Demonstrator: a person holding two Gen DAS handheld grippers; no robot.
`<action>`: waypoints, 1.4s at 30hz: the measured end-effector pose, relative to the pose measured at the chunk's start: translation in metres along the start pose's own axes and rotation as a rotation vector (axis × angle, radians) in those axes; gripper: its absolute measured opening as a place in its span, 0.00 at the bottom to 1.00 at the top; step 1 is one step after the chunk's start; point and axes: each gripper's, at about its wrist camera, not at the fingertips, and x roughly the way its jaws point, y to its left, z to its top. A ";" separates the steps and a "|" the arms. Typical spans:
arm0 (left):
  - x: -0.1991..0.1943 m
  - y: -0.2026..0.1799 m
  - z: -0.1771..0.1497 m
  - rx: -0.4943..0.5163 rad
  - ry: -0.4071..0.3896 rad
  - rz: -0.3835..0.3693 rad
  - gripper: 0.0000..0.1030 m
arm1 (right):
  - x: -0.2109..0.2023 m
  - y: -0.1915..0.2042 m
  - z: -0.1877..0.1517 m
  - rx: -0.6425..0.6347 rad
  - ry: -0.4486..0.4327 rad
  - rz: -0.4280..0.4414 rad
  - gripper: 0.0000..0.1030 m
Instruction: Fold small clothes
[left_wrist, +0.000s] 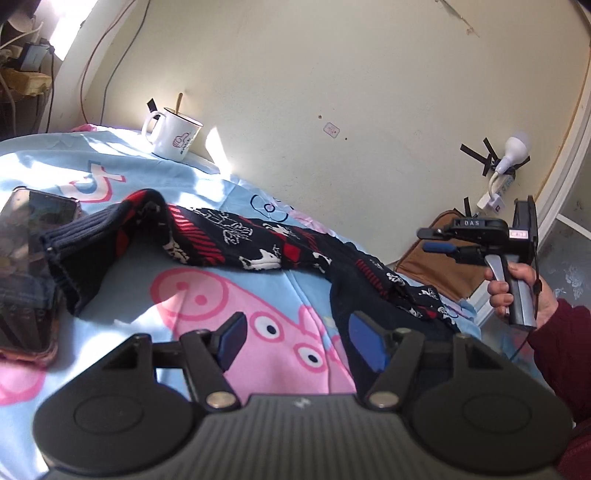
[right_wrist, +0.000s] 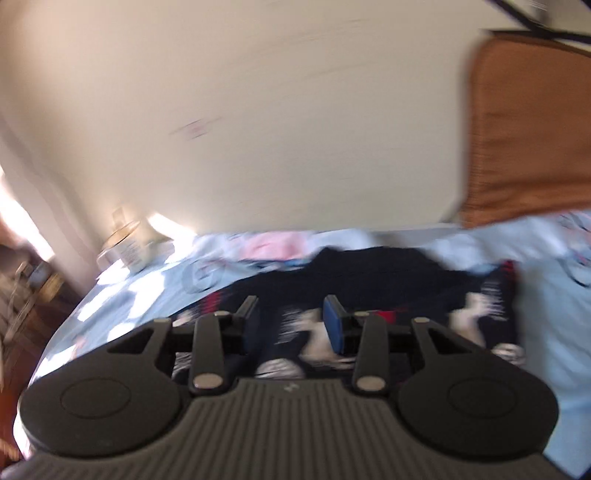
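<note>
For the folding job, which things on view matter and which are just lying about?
Belongs to the job:
- dark patterned knit garment
- left gripper, open
- right gripper, open
- cartoon bedsheet, the work surface

Lying about:
- white mug with stick
- phone
- brown cushion
- bulb on wall

a: what are the grippers like?
b: the left gripper (left_wrist: 293, 341) — black, ribbed grey housing, blue pads, silver screws. right gripper (right_wrist: 291, 326) alike; dark red knit sleeve (left_wrist: 565, 343).
</note>
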 end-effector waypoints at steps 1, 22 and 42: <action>-0.005 0.002 -0.002 -0.010 -0.011 0.010 0.61 | 0.011 0.036 -0.003 -0.118 0.025 0.058 0.43; -0.090 0.057 -0.021 -0.152 -0.156 0.128 0.67 | 0.150 0.331 -0.109 -1.569 0.131 0.165 0.14; 0.078 0.006 0.069 -0.007 0.043 -0.032 0.73 | -0.026 -0.091 0.025 0.258 -0.332 -0.149 0.12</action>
